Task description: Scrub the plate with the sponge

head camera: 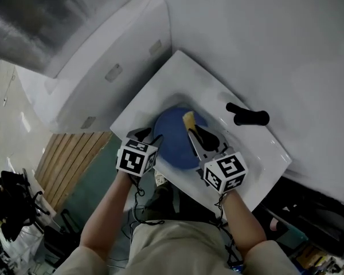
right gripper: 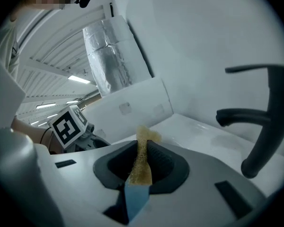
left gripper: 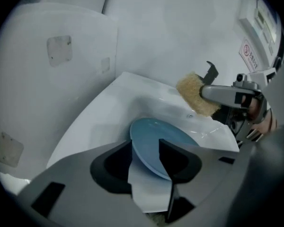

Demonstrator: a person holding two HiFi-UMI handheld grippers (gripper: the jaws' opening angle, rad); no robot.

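Note:
A blue plate (head camera: 173,139) lies tilted in the white sink (head camera: 178,73). My left gripper (head camera: 146,135) is at the plate's left rim. In the left gripper view the plate (left gripper: 154,138) runs slantwise between the jaws of that gripper (left gripper: 146,157), which stand apart with a gap showing beside it. My right gripper (head camera: 196,135) is over the plate's right side, shut on a thin yellow sponge (head camera: 188,119). The sponge (right gripper: 142,160) is pinched flat between that gripper's (right gripper: 143,167) jaws and sticks out past them. The left gripper view shows the sponge (left gripper: 194,93) above the basin.
A black tap lever (head camera: 247,116) stands at the sink's back right, close to the right gripper. A large white box (head camera: 103,73) sits against the sink's left side. White wall rises behind. Wooden slats (head camera: 69,159) lie on the floor below left.

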